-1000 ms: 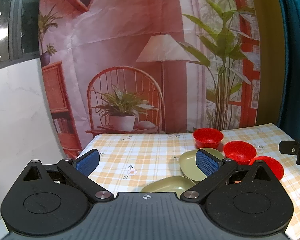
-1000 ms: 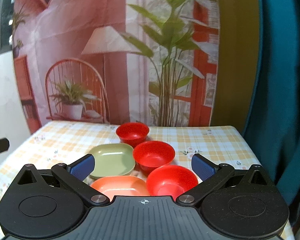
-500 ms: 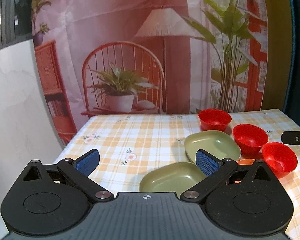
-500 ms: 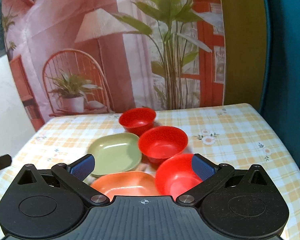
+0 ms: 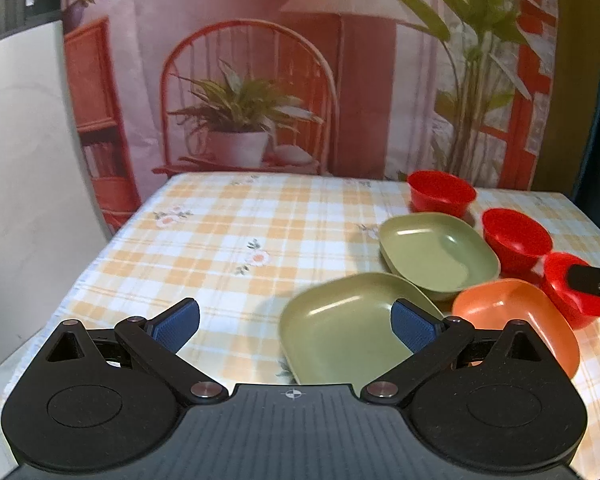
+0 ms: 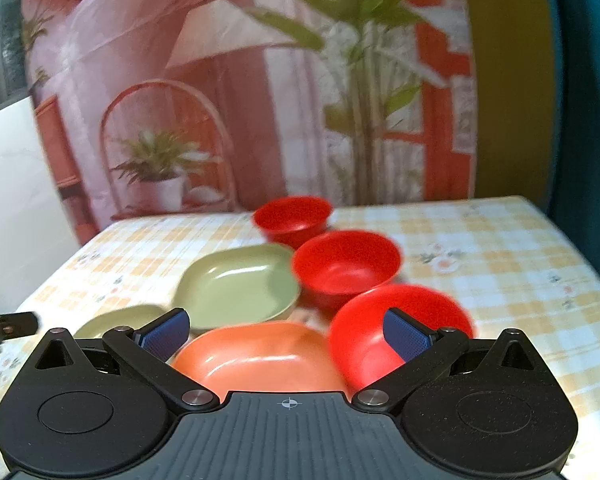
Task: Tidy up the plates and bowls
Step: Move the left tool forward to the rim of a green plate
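Two green plates lie on the checked tablecloth: a near one point(image 5: 340, 324) and a far one point(image 5: 436, 256). An orange plate point(image 5: 516, 316) lies to their right. Three red bowls stand along the right: far point(image 5: 440, 192), middle point(image 5: 516, 236) and near point(image 5: 568, 284). My left gripper point(image 5: 296, 320) is open and empty, just above the near green plate's left edge. My right gripper point(image 6: 286, 330) is open and empty above the orange plate point(image 6: 260, 354), with its right pad over the near red bowl point(image 6: 396, 328). The right gripper's tip shows in the left wrist view point(image 5: 596, 280).
The table point(image 5: 228, 248) has a yellow and white checked cloth with bare room on its left half. A printed backdrop point(image 5: 300, 80) hangs behind it. A teal curtain point(image 6: 580, 100) hangs at the right. The left gripper's tip shows in the right wrist view point(image 6: 4, 326).
Both grippers have moved forward and down toward the dishes, which now look larger and nearer. Both stay open. No dish has moved.
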`<state>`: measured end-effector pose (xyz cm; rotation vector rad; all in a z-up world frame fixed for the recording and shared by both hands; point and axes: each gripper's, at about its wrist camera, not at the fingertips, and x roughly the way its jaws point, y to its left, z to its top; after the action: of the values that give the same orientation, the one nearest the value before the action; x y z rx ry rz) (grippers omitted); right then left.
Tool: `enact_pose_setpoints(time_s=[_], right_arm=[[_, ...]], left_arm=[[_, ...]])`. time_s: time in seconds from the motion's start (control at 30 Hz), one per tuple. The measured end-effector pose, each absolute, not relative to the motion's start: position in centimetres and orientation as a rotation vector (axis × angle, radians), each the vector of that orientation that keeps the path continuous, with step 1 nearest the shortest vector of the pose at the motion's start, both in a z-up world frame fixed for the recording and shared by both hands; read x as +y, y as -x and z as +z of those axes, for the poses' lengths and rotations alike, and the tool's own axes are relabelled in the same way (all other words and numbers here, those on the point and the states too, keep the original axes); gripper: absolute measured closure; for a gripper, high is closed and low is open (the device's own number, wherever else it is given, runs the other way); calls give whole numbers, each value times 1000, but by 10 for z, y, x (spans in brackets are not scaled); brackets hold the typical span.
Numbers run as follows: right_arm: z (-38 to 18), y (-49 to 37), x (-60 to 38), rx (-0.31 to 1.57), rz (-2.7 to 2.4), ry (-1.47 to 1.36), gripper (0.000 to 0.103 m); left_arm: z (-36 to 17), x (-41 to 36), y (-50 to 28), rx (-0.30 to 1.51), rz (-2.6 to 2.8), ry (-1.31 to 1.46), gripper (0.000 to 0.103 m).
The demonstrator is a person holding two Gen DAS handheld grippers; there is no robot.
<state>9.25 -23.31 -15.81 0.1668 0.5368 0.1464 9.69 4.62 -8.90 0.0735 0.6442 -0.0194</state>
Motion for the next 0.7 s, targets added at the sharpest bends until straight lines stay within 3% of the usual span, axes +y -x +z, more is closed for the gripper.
enact_pose_setpoints(time_s=[0.1,0.53,0.7], right_arm=[[-161,-94,-225,556,119,-121,0],[-173,-106,-210,613,205,-112,2],[-176,-109,-207,627,229,-102,10]], left_arm=[[-95,43,-98,655,-37,-78,2],[-125,50,-112,783,-92,13,38],[-126,47,-115,785,-110,15,42]])
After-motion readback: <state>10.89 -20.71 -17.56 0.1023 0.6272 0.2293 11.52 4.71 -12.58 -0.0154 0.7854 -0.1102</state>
